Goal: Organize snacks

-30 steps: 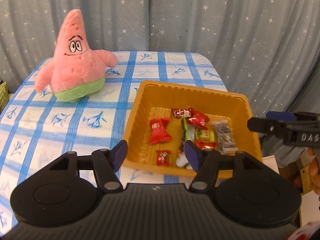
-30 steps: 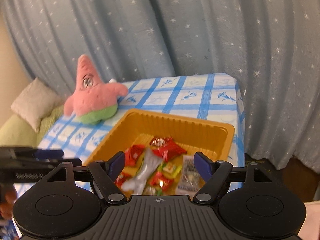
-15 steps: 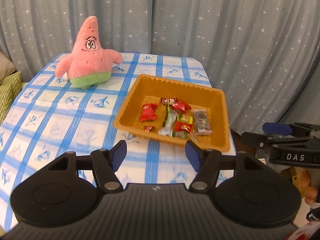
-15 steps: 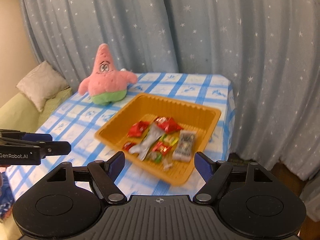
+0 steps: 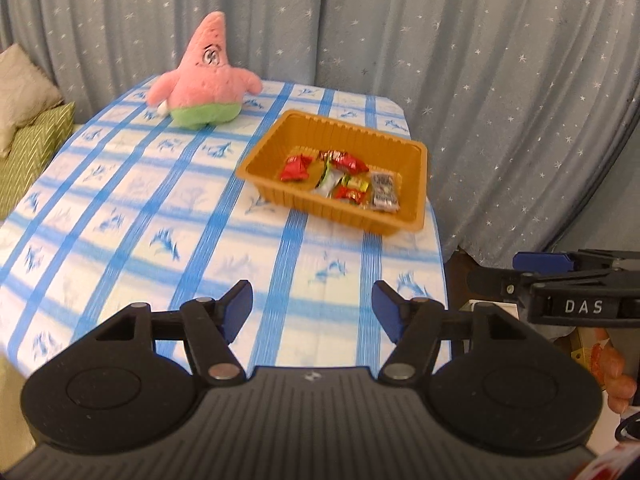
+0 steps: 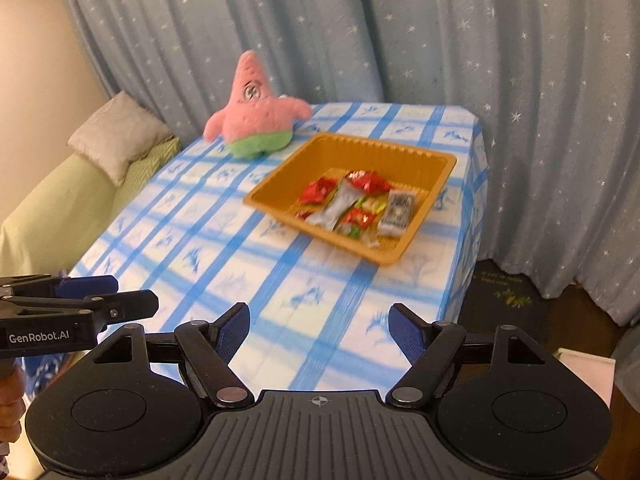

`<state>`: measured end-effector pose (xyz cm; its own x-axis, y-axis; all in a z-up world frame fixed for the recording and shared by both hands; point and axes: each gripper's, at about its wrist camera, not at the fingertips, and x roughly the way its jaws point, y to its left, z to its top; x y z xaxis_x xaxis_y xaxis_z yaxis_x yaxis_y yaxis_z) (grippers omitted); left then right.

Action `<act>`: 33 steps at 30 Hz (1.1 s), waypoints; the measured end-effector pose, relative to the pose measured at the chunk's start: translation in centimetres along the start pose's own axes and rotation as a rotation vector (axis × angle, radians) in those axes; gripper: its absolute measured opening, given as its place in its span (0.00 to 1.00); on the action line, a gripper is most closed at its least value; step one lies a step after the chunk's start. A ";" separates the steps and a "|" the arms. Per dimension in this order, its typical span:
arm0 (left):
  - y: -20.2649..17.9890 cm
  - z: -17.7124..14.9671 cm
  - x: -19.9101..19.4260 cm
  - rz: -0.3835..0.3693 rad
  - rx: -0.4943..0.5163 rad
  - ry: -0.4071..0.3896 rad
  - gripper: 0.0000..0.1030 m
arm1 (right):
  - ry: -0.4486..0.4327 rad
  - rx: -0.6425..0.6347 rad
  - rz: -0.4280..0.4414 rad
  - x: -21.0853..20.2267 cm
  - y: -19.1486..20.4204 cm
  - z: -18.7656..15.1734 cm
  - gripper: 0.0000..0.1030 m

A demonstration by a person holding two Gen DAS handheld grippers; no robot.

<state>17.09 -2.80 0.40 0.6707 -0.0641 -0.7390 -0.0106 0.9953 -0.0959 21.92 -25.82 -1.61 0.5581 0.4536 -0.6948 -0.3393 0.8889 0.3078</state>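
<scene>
An orange plastic tray [image 5: 412, 160] [image 6: 436, 160] stands on the far right part of the blue-checked table [image 5: 160, 216] [image 6: 224, 256]. Several wrapped snacks [image 5: 340, 178] [image 6: 352, 204] lie inside it, red, green, silver and grey. My left gripper [image 5: 312, 306] is open and empty, well back from the tray above the table's near edge. My right gripper [image 6: 319, 326] is open and empty, also well back. Each gripper shows at the edge of the other's view, the right one [image 5: 560, 280] and the left one [image 6: 80, 300].
A pink star-shaped plush toy [image 5: 204, 80] [image 6: 256, 112] sits at the far left of the table. A star-patterned grey curtain [image 5: 440, 40] hangs behind. A green sofa with a cushion [image 6: 116, 136] stands to the left. The table's right edge [image 6: 472, 216] drops to a dark floor mat [image 6: 500, 292].
Both grippers have pulled back and up from the tray, which now looks much smaller and farther. Both stay open and empty. The snacks lie as before.
</scene>
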 end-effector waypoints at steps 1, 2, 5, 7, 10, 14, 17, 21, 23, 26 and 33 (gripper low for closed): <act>-0.1 -0.6 -0.4 0.005 -0.009 0.003 0.62 | 0.011 -0.005 0.000 -0.2 0.1 -0.4 0.74; -0.2 -1.1 -0.7 0.012 -0.018 0.007 0.62 | 0.022 -0.010 0.000 -0.3 0.3 -0.9 0.74; -0.3 -2.4 -1.5 0.025 -0.037 0.018 0.62 | 0.061 -0.019 0.013 -0.9 0.6 -2.4 0.74; -0.5 -3.2 -2.0 0.036 -0.045 0.026 0.62 | 0.076 -0.029 0.029 -1.2 0.8 -3.2 0.74; -0.7 -4.2 -2.6 0.055 -0.054 0.034 0.62 | 0.094 -0.043 0.041 -1.7 1.2 -4.0 0.74; -1.2 -5.3 -3.4 0.059 -0.072 0.040 0.62 | 0.096 -0.043 0.056 -2.3 1.2 -4.6 0.74; -1.7 -5.9 -3.7 0.063 -0.075 0.042 0.62 | 0.094 -0.038 0.070 -2.7 1.1 -4.8 0.74; -2.5 -6.3 -3.9 0.066 -0.076 0.048 0.62 | 0.097 -0.039 0.079 -2.9 1.0 -4.9 0.74; -2.7 -6.5 -3.9 0.065 -0.076 0.049 0.62 | 0.105 -0.041 0.084 -2.9 1.0 -5.0 0.74; -2.9 -6.6 -3.9 0.066 -0.077 0.050 0.62 | 0.114 -0.044 0.094 -2.9 0.9 -5.3 0.74; -3.3 -6.8 -4.1 0.071 -0.075 0.043 0.62 | 0.123 -0.046 0.093 -3.0 0.7 -5.5 0.74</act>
<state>9.33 -6.31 -0.81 0.6337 0.0012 -0.7736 -0.1132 0.9894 -0.0911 15.91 -26.90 -2.89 0.4267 0.5203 -0.7397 -0.4210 0.8382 0.3467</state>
